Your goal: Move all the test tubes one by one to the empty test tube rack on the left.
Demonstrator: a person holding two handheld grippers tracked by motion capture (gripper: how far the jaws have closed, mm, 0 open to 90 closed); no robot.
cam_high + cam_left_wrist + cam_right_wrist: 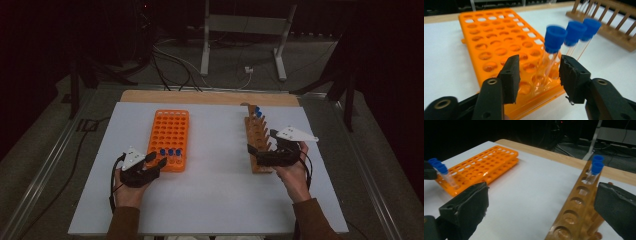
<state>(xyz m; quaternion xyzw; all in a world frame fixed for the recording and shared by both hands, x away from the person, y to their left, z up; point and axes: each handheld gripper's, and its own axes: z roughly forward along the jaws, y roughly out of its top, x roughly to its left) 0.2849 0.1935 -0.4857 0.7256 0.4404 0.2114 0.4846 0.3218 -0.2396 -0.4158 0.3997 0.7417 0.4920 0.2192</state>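
**Two tongs at two racks**

The left tongs [153, 161] sit at lower left of the high view, spread, jaws pointing at the near end of the orange rack [169, 131]. In the left gripper view the two black jaws stand apart on either side of the nearest tube [550, 52], whose clear body shows between them; whether either jaw touches it cannot be told. Three tubes with blue caps [555, 37] stand in a row in the rack's near holes, leaning toward upper right of that frame. The other holes of the orange rack that can be seen are empty.

The right tongs [261, 150] lie at centre right of the high view, held in the right hand [294, 172], jaws spread wide over the near end of the wooden rack [257, 142]. In the right gripper view one jaw fills the lower left and the other the right edge, with the wooden rack running between them from bottom centre toward upper right. Its near holes are empty; two blue-capped tubes [596, 168] stand at its far end.

Both racks rest on the white surface [215, 185], well apart, the orange one left of centre, the wooden one right. A wooden edge borders the surface at the top. Cables [175, 65] lie on the dark floor beyond.
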